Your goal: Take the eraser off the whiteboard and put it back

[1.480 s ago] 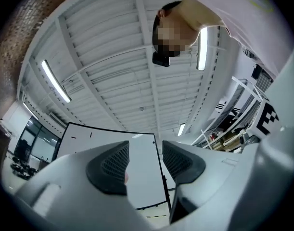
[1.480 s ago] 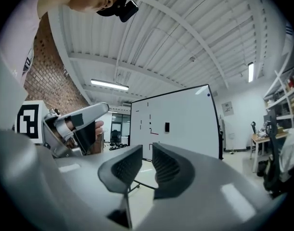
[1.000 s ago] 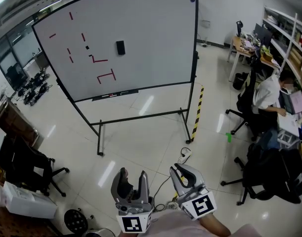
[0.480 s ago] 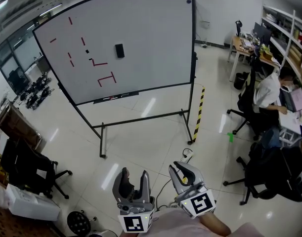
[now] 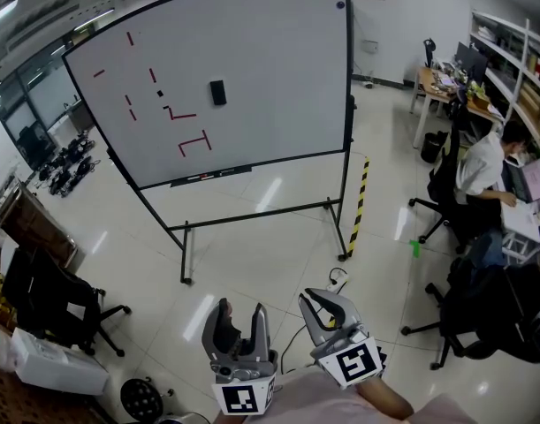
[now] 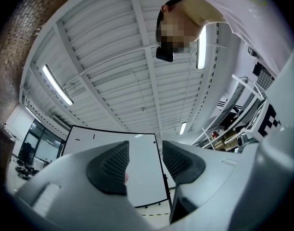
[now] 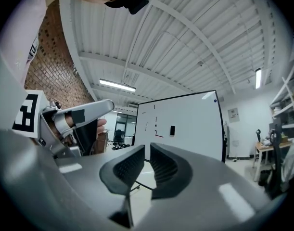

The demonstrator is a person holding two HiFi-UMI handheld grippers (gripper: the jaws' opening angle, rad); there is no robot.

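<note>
The black eraser point(image 5: 218, 92) sticks to the whiteboard point(image 5: 270, 42) near its middle, to the right of several red marks. It also shows as a small dark block point(image 7: 172, 130) on the board point(image 7: 195, 124) in the right gripper view. Both grippers are held low and close to me, far short of the board. My left gripper point(image 5: 239, 308) is open with nothing between its jaws point(image 6: 145, 150), and the board point(image 6: 144, 177) shows through the gap. My right gripper point(image 5: 308, 298) has its jaws nearly together and empty point(image 7: 147, 154).
The board stands on a wheeled frame point(image 5: 186, 253) with a marker tray point(image 5: 208, 174). Yellow-black tape point(image 5: 356, 203) and a power strip with cable point(image 5: 331, 278) lie on the floor. A person point(image 5: 483, 168) sits at a desk on the right among office chairs point(image 5: 495, 321). Another chair point(image 5: 49, 303) stands at the left.
The view has drifted slightly, so the board sits a little lower and further right. Both grippers keep the same pose and the eraser has not moved.
</note>
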